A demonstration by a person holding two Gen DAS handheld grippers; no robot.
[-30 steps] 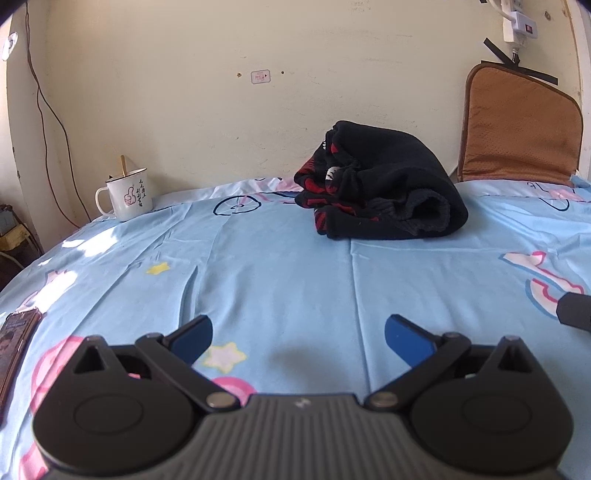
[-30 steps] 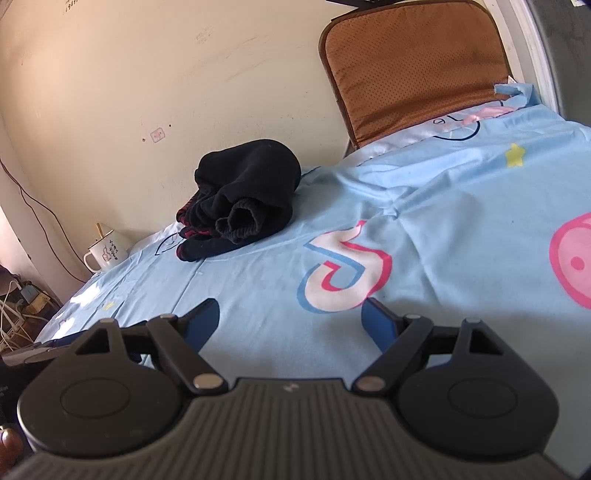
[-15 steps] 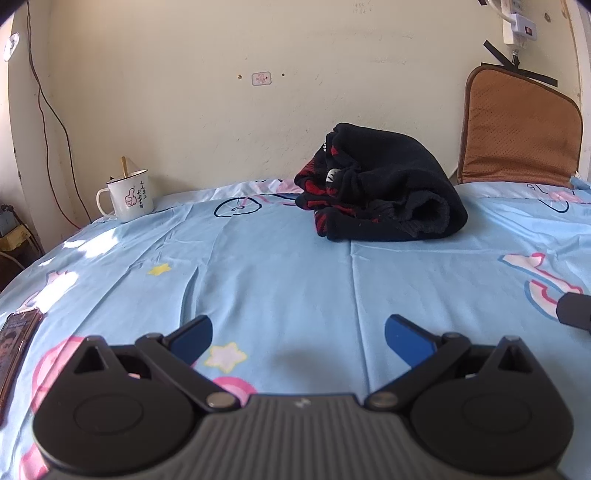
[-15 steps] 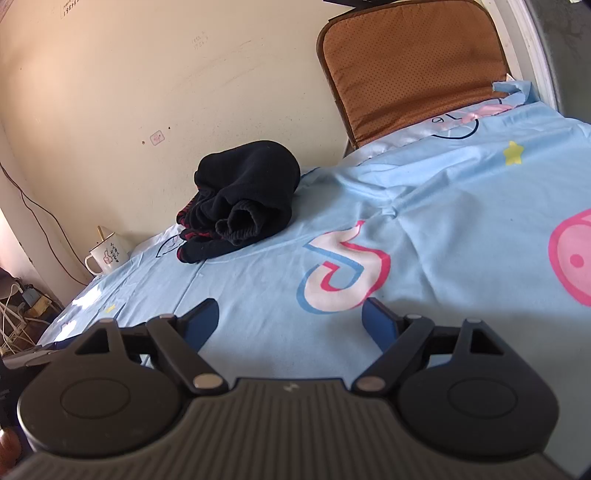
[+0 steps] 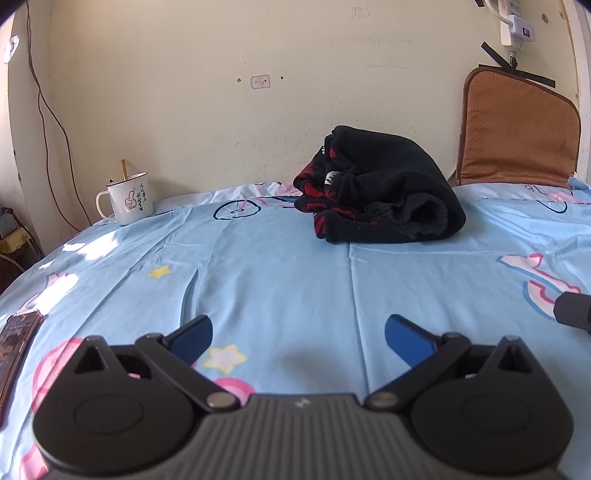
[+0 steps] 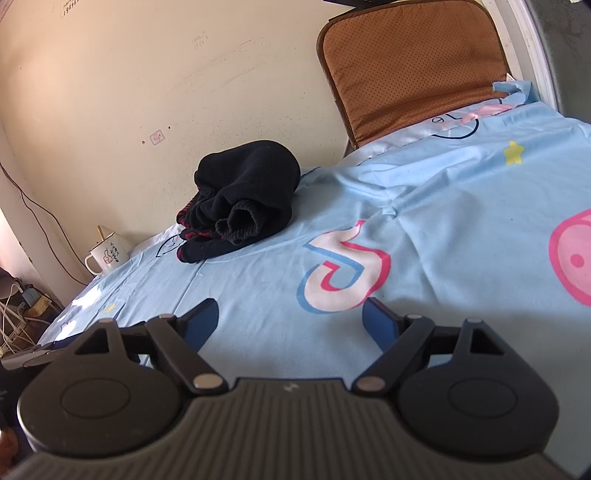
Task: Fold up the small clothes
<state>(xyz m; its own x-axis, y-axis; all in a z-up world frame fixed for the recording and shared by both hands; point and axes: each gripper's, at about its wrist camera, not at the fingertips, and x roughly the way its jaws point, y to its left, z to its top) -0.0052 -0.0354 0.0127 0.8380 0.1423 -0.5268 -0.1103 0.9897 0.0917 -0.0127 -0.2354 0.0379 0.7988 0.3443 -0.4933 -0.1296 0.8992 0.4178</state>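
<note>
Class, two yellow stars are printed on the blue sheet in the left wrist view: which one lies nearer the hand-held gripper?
The pale star, just beside the left hand-held gripper; the brighter yellow star lies farther up the sheet.

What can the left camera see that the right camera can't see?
Only the left wrist view shows the phone lying flat at the sheet's left edge and the white power strip high on the wall. Only the right wrist view shows the tangle of white cables beside the bed. Both show the black and red garment bunched near the wall, the white mug, the brown cushion and the blue sheet. Both grippers, left and right, are open and empty.
</note>
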